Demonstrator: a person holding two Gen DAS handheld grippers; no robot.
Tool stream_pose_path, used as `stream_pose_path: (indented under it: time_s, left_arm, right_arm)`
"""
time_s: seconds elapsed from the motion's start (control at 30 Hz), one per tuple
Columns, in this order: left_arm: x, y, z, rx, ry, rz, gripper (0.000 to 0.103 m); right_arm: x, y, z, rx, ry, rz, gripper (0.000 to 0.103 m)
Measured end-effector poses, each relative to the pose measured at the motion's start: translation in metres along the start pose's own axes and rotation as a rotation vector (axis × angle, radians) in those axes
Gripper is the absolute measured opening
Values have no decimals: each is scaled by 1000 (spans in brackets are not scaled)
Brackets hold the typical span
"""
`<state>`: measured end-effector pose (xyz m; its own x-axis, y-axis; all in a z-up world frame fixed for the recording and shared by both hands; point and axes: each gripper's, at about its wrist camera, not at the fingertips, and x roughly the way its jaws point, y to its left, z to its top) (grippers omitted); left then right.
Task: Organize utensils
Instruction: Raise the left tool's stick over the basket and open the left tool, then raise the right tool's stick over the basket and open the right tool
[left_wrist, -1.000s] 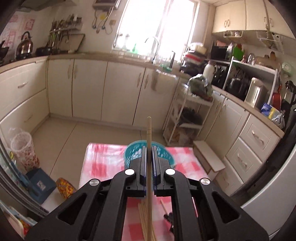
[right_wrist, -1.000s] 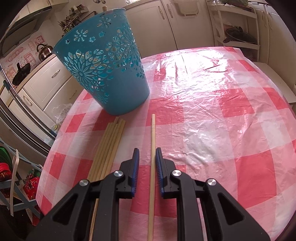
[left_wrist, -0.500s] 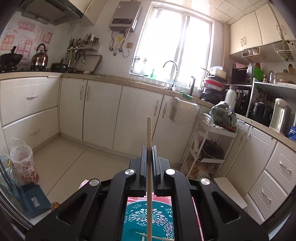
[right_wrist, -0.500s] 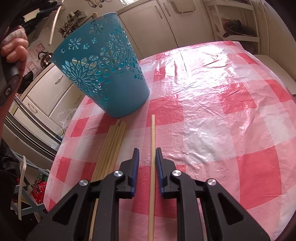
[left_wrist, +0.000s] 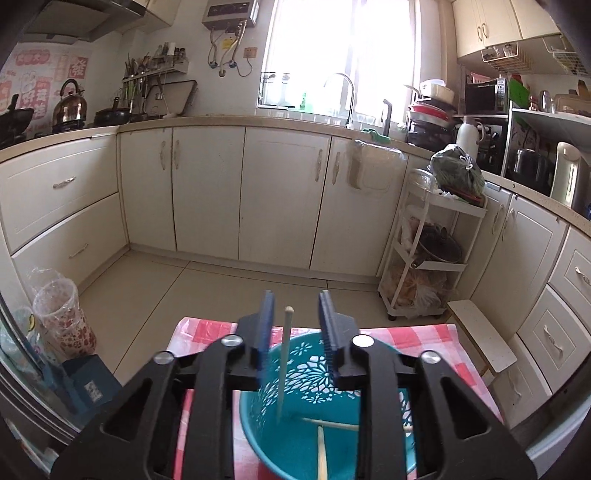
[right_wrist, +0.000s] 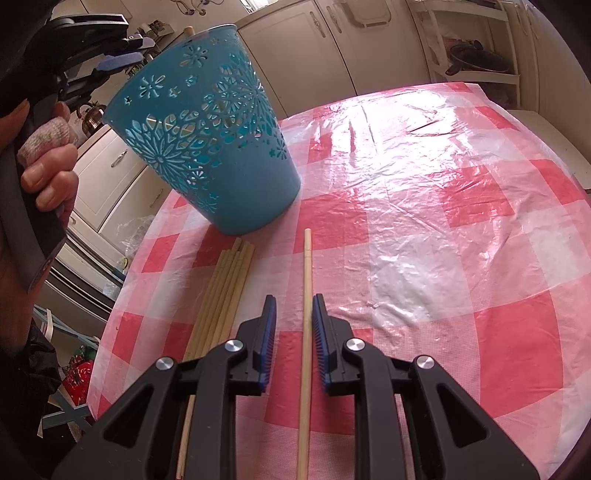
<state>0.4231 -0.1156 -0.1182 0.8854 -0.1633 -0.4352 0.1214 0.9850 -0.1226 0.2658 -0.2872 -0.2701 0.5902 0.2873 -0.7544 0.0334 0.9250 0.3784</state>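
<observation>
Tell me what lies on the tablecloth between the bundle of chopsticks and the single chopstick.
Nothing: in the right wrist view, only bare checked tablecloth separates the bundle of chopsticks from the single chopstick.

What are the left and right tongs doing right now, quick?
Left tongs: just opened above the teal basket, chopstick released between them.
Right tongs: open, straddling a single chopstick on the table, not gripping.

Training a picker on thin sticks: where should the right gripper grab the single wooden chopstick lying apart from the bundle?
Grip the single wooden chopstick mid-shaft, from above. It lies flat on the checked tablecloth along the line of the right gripper, whose open fingers already flank it; its thin round shaft suits a sideways pinch.
</observation>
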Motion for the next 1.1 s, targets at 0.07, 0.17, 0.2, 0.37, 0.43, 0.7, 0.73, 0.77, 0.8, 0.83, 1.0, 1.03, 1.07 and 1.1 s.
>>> stream_pose_path:
  time_s: [0.07, 0.17, 0.2, 0.37, 0.43, 0.7, 0.73, 0.77, 0.8, 0.83, 1.0, 1.03, 1.07, 1.1]
  left_arm:
    - [-17, 7, -2, -8, -25, 24, 57]
    - [-49, 24, -8, -24, -60, 41, 74]
    - [-61, 31, -12, -29, -73, 50, 79]
    - [-98, 66, -44, -64, -58, 83, 87]
    - [-100, 79, -59, -84, -11, 80, 87]
    - [-114, 107, -106, -129, 99, 72, 87]
    - [-118, 111, -110, -130, 102, 75, 87]
    - [-121, 115, -115, -135, 109, 77, 87]
    - [-123, 119, -119, -144, 119, 77, 87]
    - [-125, 123, -122, -154, 128, 76, 87]
    - [-132, 134, -132, -199, 149, 69, 87]
    - [-135, 135, -132, -206, 147, 66, 87]
    - [-137, 135, -132, -212, 144, 63, 87]
    - [-139, 135, -132, -218, 141, 60, 87]
  right_arm:
    - [2, 2, 0, 0, 1, 1, 20]
    - [2, 2, 0, -4, 5, -1, 20]
    - [2, 3, 0, -11, 8, -7, 20]
    - [4, 18, 0, -100, 19, -92, 16]
    - [7, 27, -2, -164, 20, -155, 12]
    - [-14, 27, -2, -147, -5, -141, 5]
    - [-28, 24, 1, -106, -34, -96, 5]
    - [-43, 23, 5, -74, -73, -59, 5]
    - [-60, 25, 10, -53, -120, -25, 5]
    - [-75, 28, 17, -38, -169, 13, 5]
    - [-134, 64, 68, -30, -428, 151, 5]
    - [-140, 73, 80, -40, -479, 167, 5]
    - [-144, 83, 93, -50, -529, 179, 5]
    - [-145, 91, 106, -55, -572, 192, 5]
